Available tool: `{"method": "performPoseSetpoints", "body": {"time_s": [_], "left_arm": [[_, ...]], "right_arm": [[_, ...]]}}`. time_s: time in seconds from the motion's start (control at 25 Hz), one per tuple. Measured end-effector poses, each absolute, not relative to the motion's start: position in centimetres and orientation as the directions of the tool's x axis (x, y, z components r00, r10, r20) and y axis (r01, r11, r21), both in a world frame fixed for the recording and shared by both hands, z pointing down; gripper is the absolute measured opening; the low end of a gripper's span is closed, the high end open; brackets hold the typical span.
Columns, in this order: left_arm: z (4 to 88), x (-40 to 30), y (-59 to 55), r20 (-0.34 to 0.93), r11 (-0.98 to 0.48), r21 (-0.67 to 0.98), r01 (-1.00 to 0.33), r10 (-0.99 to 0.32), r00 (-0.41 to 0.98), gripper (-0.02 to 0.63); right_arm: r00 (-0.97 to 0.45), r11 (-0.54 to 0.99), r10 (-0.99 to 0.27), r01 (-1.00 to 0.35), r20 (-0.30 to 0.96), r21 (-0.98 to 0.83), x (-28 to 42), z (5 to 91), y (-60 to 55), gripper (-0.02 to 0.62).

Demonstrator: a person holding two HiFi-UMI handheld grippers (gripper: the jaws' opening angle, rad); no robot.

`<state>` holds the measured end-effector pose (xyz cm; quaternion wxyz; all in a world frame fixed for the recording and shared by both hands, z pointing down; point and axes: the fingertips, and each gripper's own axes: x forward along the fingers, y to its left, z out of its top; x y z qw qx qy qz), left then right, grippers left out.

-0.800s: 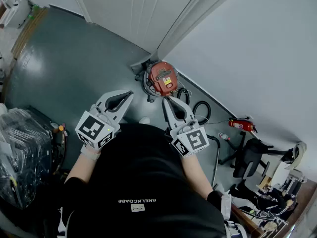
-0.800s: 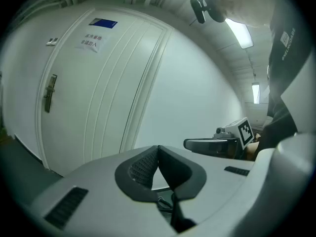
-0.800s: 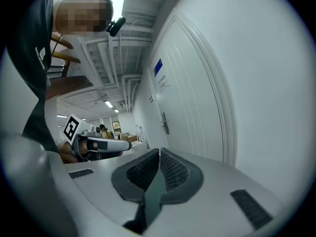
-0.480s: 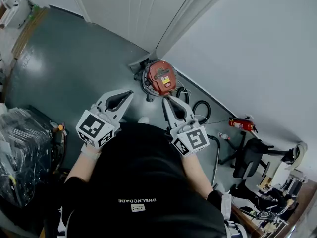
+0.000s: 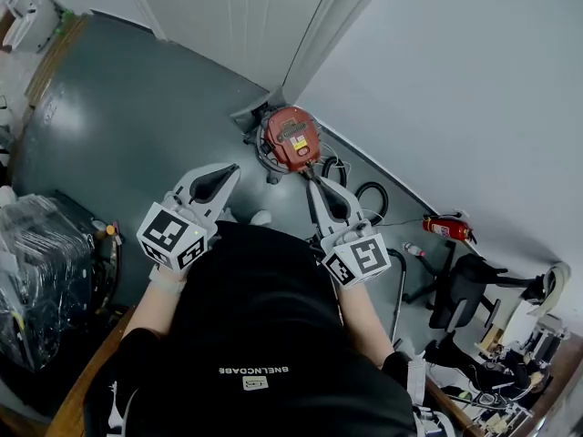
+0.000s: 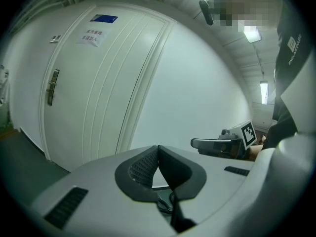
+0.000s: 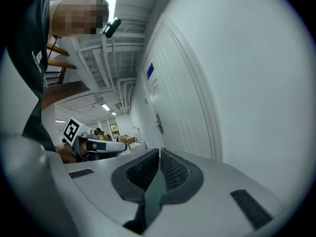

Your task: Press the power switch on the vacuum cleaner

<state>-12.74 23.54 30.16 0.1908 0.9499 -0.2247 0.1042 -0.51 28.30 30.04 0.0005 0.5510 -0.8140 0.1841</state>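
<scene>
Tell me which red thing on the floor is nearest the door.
The round red vacuum cleaner, at the foot of the door frame. The slim red fire extinguisher sits farther right along the wall.

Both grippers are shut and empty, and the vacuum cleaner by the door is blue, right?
Not blue: the vacuum cleaner by the door is red, as the head view shows. The left gripper and right gripper are shut and empty.
</scene>
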Motion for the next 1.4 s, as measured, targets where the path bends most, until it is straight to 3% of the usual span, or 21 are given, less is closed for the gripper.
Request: {"method": "performPoseSetpoints", "body": {"time_s": [0.56,1.16,1.4], "left_arm": [[33.2,-11.2,18.2,0.306,-0.801,0.357,-0.480,-0.386,0.870,0.014],[34.4,-9.9,-0.6,0.349,-0.863,0.392,-0.317,-0.180,0.920,0.014],[35.8,-9.3,-3.9,0.389,-0.861,0.421,-0.285,-0.112,0.915,0.014]], "right_arm": [[-0.396,0.310,-0.883,-0.895,0.252,-0.322,1.5,32.9,23.0,0.032],[-0.323,0.227,-0.882,-0.929,0.344,-0.292,1.1,34.1,3.0,0.032],[-0.281,0.184,-0.831,-0.953,0.480,-0.240,2.4,36.6,-0.2,0.032]]}}
